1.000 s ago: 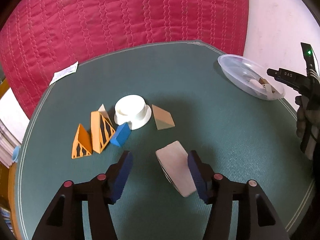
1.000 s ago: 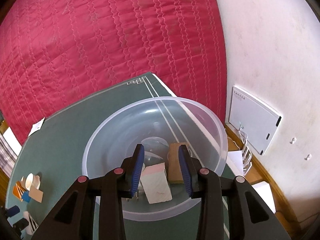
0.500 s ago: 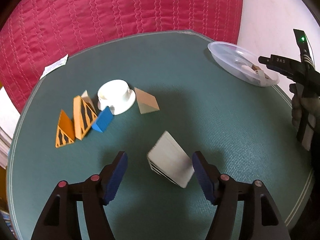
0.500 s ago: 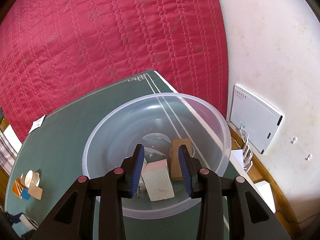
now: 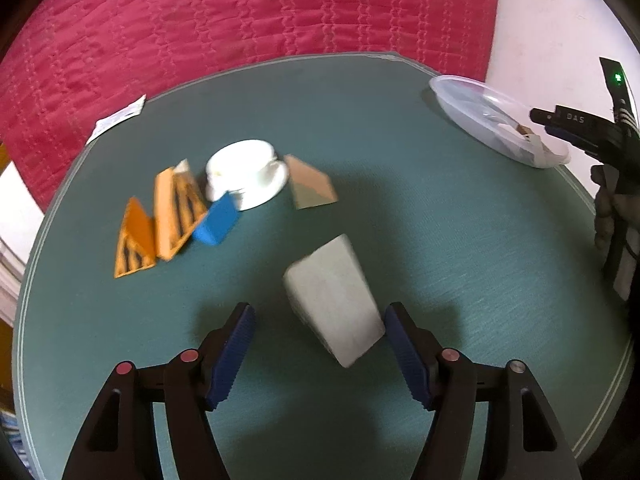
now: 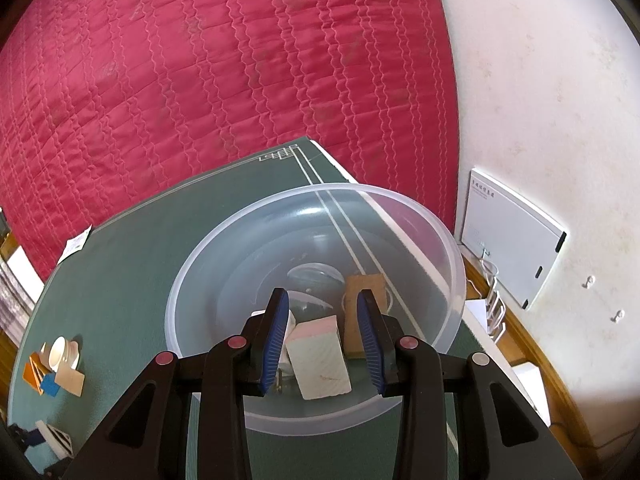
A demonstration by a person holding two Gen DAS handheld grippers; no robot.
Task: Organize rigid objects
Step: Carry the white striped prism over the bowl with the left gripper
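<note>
In the left wrist view my left gripper (image 5: 320, 344) is open, straddling a white block (image 5: 334, 298) on the green table (image 5: 400, 152); the block lies near the right finger. Behind it lie two orange striped wedges (image 5: 158, 216), a blue block (image 5: 216, 220), a white cup-like piece (image 5: 246, 172) and a tan wedge (image 5: 310, 184). In the right wrist view my right gripper (image 6: 322, 336) hangs open and empty over a clear plastic bowl (image 6: 400, 208). The bowl holds a pale block (image 6: 320, 354) and a brown wooden piece (image 6: 360, 292).
A red quilted bed (image 5: 240, 20) borders the table's far side. A paper slip (image 5: 116, 118) lies at the table's far left edge. The bowl (image 5: 496, 120) sits at the far right edge, near a white wall and a white panel (image 6: 512, 240).
The left gripper has swung and tilted over the white block, which stays between its fingers. The right gripper stays over the bowl, slightly higher.
</note>
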